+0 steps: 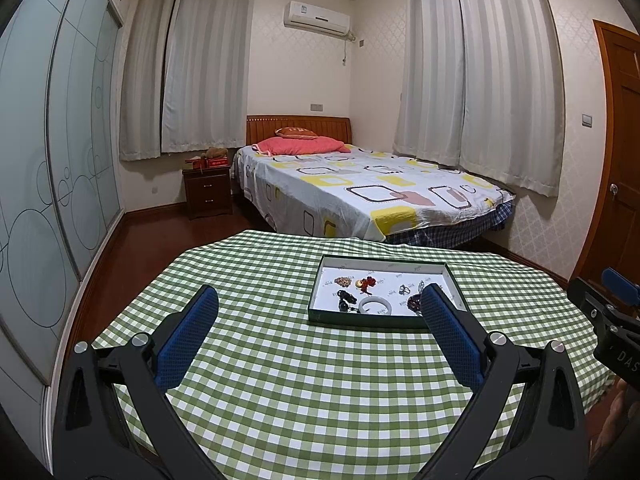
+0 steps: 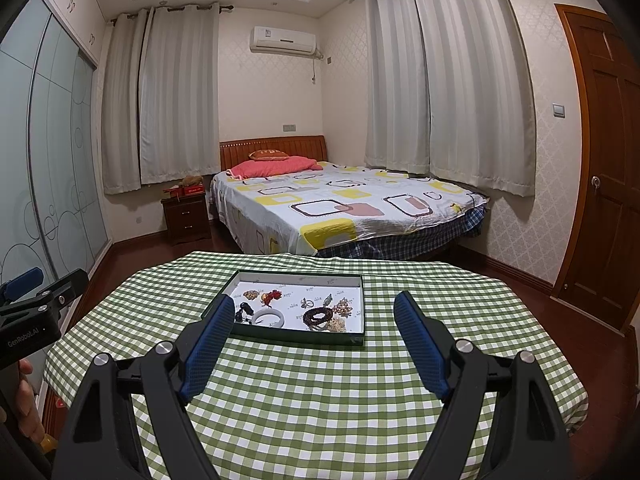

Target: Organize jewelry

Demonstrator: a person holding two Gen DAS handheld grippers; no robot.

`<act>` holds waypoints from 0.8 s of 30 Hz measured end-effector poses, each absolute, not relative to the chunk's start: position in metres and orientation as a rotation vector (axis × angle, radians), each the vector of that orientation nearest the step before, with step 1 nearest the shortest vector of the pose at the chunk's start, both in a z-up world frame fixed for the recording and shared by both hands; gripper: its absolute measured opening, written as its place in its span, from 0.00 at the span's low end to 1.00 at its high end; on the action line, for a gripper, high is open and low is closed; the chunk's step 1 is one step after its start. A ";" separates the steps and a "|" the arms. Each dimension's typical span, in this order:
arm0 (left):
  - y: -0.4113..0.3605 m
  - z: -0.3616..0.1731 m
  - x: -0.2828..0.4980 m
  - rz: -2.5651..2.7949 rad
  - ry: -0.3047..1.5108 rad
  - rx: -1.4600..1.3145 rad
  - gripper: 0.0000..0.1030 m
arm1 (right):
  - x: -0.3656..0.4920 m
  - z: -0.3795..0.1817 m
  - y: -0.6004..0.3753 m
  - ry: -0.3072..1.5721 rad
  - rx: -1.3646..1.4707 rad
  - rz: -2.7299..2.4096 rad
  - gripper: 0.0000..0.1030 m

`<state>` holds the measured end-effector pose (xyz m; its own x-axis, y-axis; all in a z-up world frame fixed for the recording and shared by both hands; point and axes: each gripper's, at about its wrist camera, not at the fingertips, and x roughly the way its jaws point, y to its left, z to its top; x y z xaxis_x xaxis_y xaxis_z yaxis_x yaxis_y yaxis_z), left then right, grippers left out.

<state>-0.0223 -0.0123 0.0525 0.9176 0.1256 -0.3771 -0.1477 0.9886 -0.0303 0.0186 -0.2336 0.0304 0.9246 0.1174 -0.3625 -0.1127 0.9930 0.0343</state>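
We hold the left gripper (image 1: 318,300) and the right gripper (image 2: 314,308) above the green-checked bench (image 2: 320,400), jaws on both spread wide and empty. Ahead sits the dark-rimmed tray (image 2: 296,337) holding the jewelry: a pale bangle (image 2: 270,318), dark beads (image 2: 318,316).

- Right gripper (image 2: 314,306): jaws stand wide apart, blue pads facing each other, nothing between them but cloth.
- Counter (image 2: 460,304): covered in green-and-white checked cloth, running under and beyond the jaws.
- Tray (image 2: 294,335): dark-rimmed with a white floor, just beyond the jaw tips; its left near corner is hidden behind the left jaw.
- White bangle (image 2: 270,318): in the tray, just right of the left jaw tip.
- Dark bead bracelet (image 2: 318,316): in the tray, between the jaw tips.
- Left gripper (image 2: 30,300): far left of the jaws, off the counter; state unclear.
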 end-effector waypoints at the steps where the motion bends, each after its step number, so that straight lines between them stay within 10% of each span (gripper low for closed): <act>1: -0.012 0.052 -0.022 0.140 0.384 -0.059 0.96 | 0.018 0.031 -0.234 0.372 0.014 0.119 0.77; 24: -0.014 0.037 -0.004 0.130 0.442 -0.061 0.96 | 0.028 0.018 -0.228 0.401 0.015 0.130 0.77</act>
<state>-0.0043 -0.0138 0.0368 0.8957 0.1118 -0.4305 -0.1382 0.9899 -0.0304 0.0284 -0.2281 0.0180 0.9123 0.1290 -0.3887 -0.1231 0.9916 0.0402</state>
